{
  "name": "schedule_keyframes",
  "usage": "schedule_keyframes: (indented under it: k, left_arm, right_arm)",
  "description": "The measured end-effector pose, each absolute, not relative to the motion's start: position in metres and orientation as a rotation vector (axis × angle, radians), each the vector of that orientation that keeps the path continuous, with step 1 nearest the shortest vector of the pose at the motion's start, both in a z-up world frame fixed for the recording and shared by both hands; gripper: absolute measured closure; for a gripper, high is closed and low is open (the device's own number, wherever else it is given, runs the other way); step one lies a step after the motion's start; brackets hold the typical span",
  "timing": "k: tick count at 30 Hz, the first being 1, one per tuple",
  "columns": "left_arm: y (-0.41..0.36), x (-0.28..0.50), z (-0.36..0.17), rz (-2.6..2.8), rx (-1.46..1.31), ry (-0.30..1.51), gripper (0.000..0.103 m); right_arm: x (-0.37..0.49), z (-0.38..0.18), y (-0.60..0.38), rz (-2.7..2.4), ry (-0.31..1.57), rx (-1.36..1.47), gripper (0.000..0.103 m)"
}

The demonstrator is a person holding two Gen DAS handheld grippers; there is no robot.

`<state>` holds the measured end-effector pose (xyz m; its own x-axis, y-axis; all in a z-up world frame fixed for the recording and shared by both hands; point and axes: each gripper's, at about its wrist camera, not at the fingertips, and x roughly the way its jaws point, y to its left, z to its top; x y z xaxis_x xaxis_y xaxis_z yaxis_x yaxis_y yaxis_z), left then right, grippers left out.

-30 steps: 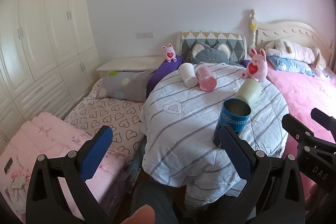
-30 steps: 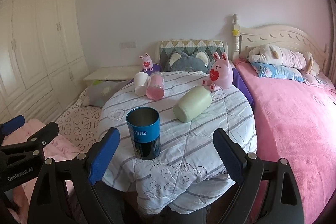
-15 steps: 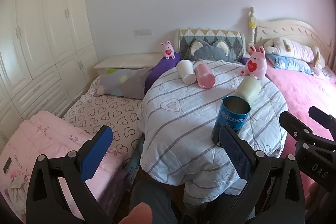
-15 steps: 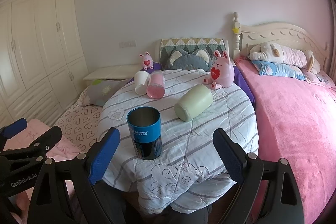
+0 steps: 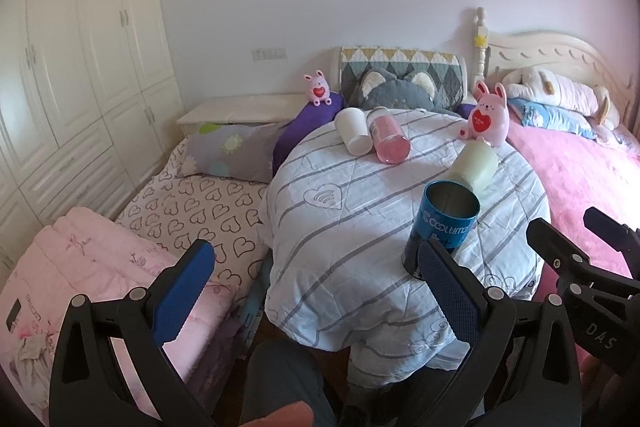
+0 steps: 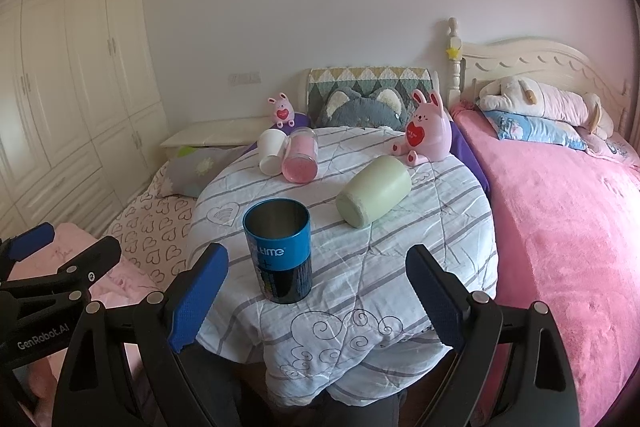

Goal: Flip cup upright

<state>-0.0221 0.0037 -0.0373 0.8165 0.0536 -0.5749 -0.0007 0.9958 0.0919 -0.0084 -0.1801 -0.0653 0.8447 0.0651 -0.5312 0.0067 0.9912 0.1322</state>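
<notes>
Still on its side, the green cup (image 6: 374, 195) lies just behind the upright blue tin (image 6: 280, 251) on the bench (image 6: 440, 227); likely light, rigid and smooth, best pinched mid-body; left tongs (image 5: 316, 291) and right tongs (image 6: 316, 291) both spread, empty

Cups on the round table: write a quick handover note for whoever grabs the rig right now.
Left gripper: open, empty, short of the table.
Right gripper: open, empty, facing the blue cup.
Blue cup: upright near the front edge.
Green cup: on its side behind it.
White cup and pink cup: on their sides at the back, side by side.
Left: stand those three up.
</notes>
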Motion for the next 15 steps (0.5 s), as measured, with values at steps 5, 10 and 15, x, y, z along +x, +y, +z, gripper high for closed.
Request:
schedule_keyframes:
  k: [5, 10, 15]
  left_arm:
    - [0.0034, -0.017, -0.0376, 0.016, 0.089, 0.621, 0.0]
    - [0.0048, -0.015, -0.0401, -0.004, 0.077, 0.629, 0.0]
    - [0.0066, -0.0148, -0.044, -0.017, 0.066, 0.646, 0.0]
  right_arm:
    - [-0.0067, -0.0656, -0.1803, 0.033, 0.565, 0.129, 0.011]
    - [-0.0032, -0.0666, -0.1804, 0.033, 0.57, 0.13, 0.011]
    - [-0.0023, -0.0674, -0.1797, 0.034, 0.574, 0.128, 0.011]
